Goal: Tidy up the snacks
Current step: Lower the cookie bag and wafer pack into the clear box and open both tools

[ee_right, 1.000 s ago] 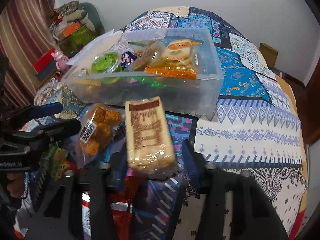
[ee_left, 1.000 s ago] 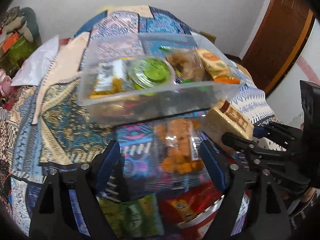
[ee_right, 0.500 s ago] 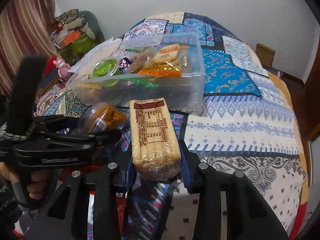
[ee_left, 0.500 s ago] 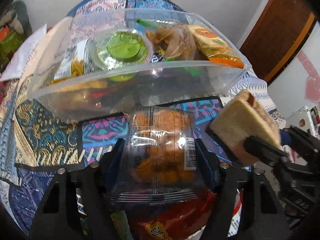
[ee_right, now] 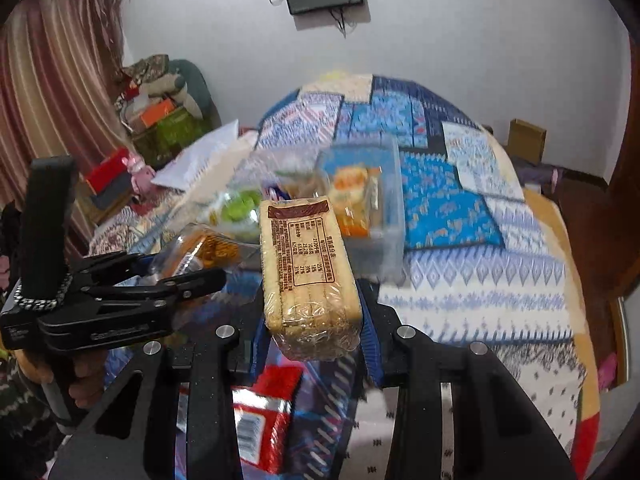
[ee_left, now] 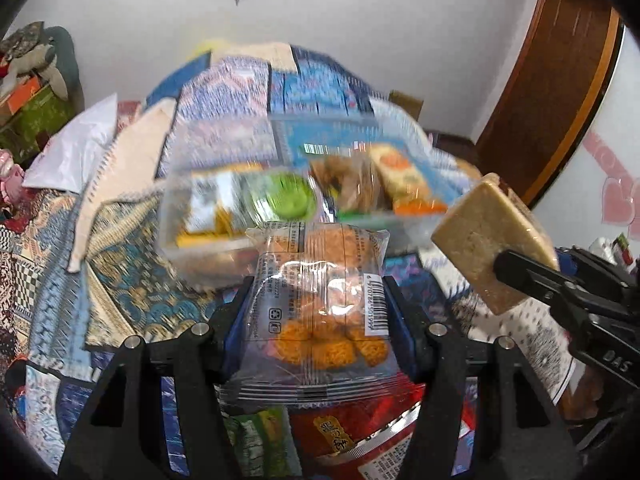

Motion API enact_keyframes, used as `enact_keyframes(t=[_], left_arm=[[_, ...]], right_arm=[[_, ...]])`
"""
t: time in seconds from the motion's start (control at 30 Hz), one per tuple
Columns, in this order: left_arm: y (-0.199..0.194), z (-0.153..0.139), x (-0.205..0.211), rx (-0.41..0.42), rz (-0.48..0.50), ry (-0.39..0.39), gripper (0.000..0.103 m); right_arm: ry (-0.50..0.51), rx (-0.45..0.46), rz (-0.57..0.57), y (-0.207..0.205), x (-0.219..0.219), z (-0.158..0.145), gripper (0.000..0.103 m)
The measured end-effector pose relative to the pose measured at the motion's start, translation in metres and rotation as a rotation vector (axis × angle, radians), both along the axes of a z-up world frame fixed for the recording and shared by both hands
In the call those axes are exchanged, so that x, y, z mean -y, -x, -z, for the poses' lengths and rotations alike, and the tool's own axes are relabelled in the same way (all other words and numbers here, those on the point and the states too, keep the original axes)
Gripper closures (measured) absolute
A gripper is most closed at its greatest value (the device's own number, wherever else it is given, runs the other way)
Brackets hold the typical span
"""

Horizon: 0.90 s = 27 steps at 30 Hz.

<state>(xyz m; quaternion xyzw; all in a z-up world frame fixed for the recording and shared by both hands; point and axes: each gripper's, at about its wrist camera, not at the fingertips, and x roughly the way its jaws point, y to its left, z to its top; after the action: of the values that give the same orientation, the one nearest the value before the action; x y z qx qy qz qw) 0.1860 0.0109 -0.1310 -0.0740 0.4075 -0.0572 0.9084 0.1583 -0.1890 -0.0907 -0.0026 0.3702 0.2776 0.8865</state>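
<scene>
My left gripper (ee_left: 318,312) is shut on a clear bag of orange fried snacks (ee_left: 324,304) and holds it in the air in front of a clear plastic bin (ee_left: 208,236). The bin holds several snacks, among them a green-lidded cup (ee_left: 292,200). My right gripper (ee_right: 312,320) is shut on a tan wrapped biscuit pack (ee_right: 308,272), also held up, to the right of the left gripper. The biscuit pack (ee_left: 492,240) also shows at the right of the left wrist view. The bin (ee_right: 384,248) lies beyond it.
The bin sits on a bed with a blue patchwork quilt (ee_right: 452,208). Red snack packs (ee_left: 352,432) and a green pack (ee_left: 264,444) lie below my grippers. A white bag (ee_left: 72,156) lies at the left. A wooden door (ee_left: 552,92) stands at the right.
Both grippers have lifted and tilted up with their snacks still held. The bin now looks smaller and farther away, and the wall above the bed has come into view.
</scene>
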Motion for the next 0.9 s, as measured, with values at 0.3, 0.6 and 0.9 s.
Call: enact_keyframes(t=[0.3,0.6,0.9], left_arm=[[-0.02,-0.042,-0.036,0.098,-0.078,0.029,0.043],[-0.071,-0.032,-0.061,0.077,-0.15,0.014,0.043],[-0.111,-0.005,-0.064,0.035,-0.166,-0.039,0.043]], right_arm=[[-0.035,0.09,-0.009,-0.026,-0.024,-0.031,0.068],[-0.035,0.088,-0.011,-0.069,-0.063,-0.027,0.068],[-0.001,0.039,-0.016,-0.102,-0.097,-0.005,0.068]])
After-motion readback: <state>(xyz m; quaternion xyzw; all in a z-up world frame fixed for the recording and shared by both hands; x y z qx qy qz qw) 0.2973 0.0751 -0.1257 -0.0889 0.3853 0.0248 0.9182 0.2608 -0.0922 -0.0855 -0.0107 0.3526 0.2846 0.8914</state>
